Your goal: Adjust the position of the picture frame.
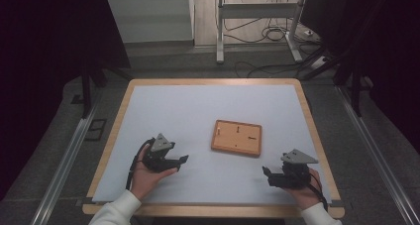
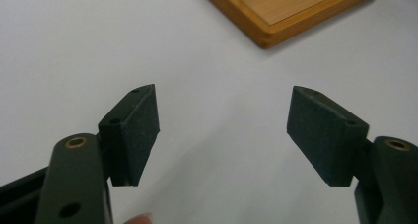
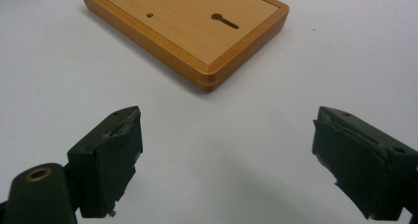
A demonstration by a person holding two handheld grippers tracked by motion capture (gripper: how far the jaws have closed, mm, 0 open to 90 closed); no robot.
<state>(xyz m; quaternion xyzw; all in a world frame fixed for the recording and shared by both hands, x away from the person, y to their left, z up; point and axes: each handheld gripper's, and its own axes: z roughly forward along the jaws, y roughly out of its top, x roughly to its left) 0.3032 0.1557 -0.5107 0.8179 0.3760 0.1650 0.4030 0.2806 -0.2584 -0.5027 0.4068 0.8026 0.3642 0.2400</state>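
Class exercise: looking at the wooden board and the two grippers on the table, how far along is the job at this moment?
Nothing looks done yet: the wooden board lies flat on the white table, untouched. Nothing is in hand: the left gripper and the right gripper are open and empty, apart from the board. All handling of the board is left.

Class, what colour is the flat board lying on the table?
The board is orange-brown wood with a lighter inset face; the right gripper view shows it best.
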